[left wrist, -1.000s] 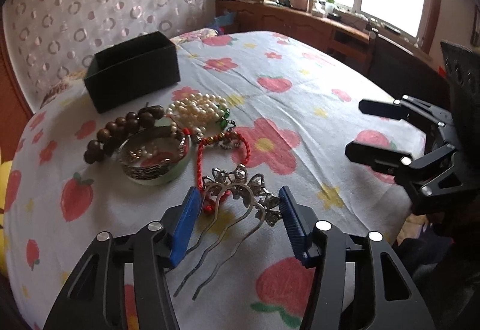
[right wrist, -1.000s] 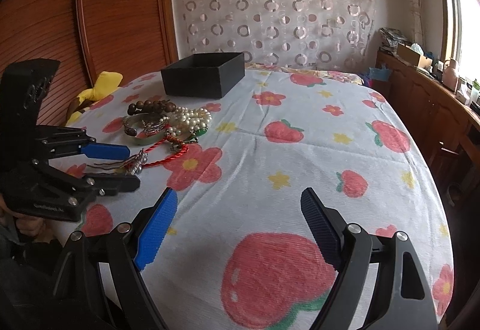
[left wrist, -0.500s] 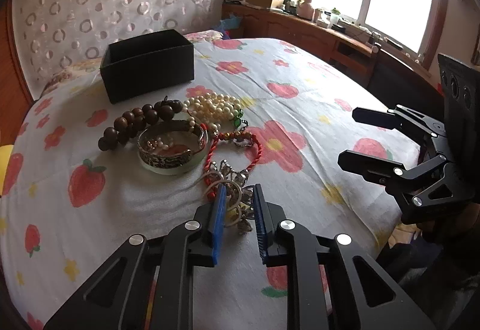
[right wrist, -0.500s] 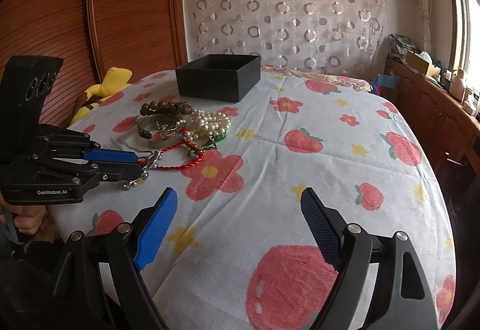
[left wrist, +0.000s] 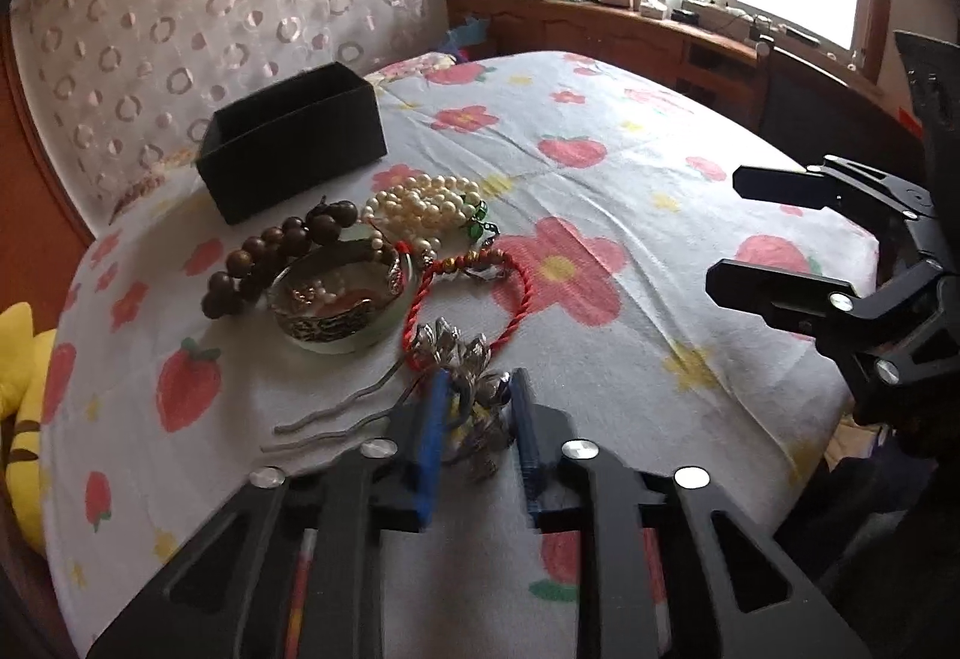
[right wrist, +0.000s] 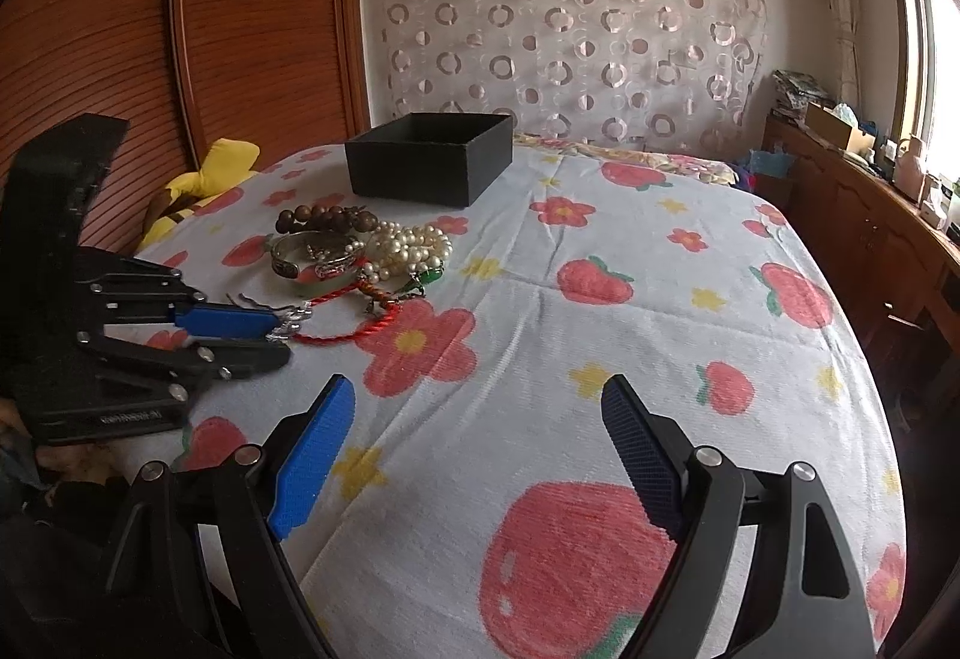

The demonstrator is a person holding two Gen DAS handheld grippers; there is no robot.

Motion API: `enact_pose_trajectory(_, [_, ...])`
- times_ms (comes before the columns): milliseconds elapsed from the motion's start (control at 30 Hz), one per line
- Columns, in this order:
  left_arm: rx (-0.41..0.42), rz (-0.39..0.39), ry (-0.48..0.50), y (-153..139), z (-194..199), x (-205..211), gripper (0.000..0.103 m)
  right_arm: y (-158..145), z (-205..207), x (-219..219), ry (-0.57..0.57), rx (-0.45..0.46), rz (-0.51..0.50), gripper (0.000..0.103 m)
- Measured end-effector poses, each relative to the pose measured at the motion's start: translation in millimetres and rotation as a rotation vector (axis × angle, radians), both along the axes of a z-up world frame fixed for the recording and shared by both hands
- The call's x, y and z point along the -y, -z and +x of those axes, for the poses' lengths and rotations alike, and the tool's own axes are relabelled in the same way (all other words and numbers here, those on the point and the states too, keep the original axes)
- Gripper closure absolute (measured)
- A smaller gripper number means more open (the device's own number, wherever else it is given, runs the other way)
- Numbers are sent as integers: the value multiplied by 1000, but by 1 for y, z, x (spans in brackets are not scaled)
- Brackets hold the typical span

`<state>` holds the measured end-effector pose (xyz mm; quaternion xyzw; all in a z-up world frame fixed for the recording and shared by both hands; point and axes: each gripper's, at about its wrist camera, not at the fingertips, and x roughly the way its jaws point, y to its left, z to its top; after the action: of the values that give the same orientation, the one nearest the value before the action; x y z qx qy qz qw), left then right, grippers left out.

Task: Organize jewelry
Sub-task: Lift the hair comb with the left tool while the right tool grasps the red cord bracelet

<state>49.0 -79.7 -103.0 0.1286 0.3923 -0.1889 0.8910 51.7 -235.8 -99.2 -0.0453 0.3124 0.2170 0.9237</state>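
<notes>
Strawberry-print cloth (left wrist: 600, 359); left hand-held gripper (left wrist: 478, 422) pinching silver floral hairpin (left wrist: 456, 359); right hand-held gripper (right wrist: 474, 449) spread.

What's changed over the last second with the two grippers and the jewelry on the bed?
The left gripper, open around the silver hairpin a second ago, has closed on its ornate head; the prongs now point left instead of toward the camera. The right gripper stayed open and empty. The black box, wooden beads, pearls, bangle and red cord bracelet kept their arrangement.
</notes>
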Motion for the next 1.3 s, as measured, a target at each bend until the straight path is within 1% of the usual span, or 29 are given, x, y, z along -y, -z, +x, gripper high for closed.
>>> enact_pose_trajectory(33, [17,13,-8,-2,-5,-2,88,0,0,0,0,1,0,17])
enact_pose_trajectory(67, [32,9,-13,-5,-9,-4,88,0,0,0,-1,1,1,17])
enact_pose_trajectory(300, [61,-124,-31,-30,-28,-33,91,0,1,-8,-35,-1,-13,17])
enact_pose_trajectory(400, [80,-158,-49,-39,-32,-44,91,-3,5,-17,-59,-2,-16,17])
enact_pose_trajectory(500, [103,-170,-74,-45,-32,-53,92,-5,13,-29,-98,-18,-14,17])
enact_pose_trajectory(567, [114,-176,-92,-47,-31,-59,93,-4,21,-39,-135,-46,-14,37])
enact_pose_trajectory(600, [121,-178,-99,-49,-31,-62,93,-4,25,-44,-147,-58,-18,40])
enact_pose_trajectory(667, [130,-183,-114,-51,-30,-67,94,-2,34,-53,-172,-84,-19,56])
enact_pose_trajectory(700, [133,-186,-119,-51,-30,-70,94,-1,38,-58,-184,-103,-21,59])
enact_pose_trajectory(767, [140,-197,-130,-53,-30,-74,95,2,45,-67,-206,-137,-24,69])
enact_pose_trajectory(833, [144,-205,-135,-53,-29,-78,95,5,49,-75,-227,-164,-31,74])
enact_pose_trajectory(900, [146,-207,-137,-53,-28,-80,95,10,51,-83,-236,-183,-62,79])
enact_pose_trajectory(1033, [151,-216,-149,-55,-28,-85,95,10,53,-91,-230,-186,-107,81])
enact_pose_trajectory(1100, [150,-225,-151,-56,-28,-87,95,10,54,-93,-223,-176,-130,89])
enact_pose_trajectory(1133, [151,-226,-153,-57,-28,-88,95,10,53,-94,-220,-163,-148,97])
enact_pose_trajectory(1167, [153,-226,-154,-57,-27,-88,95,11,53,-94,-224,-160,-150,100])
enact_pose_trajectory(1300, [161,-227,-160,-60,-25,-89,95,9,52,-91,-237,-146,-141,101])
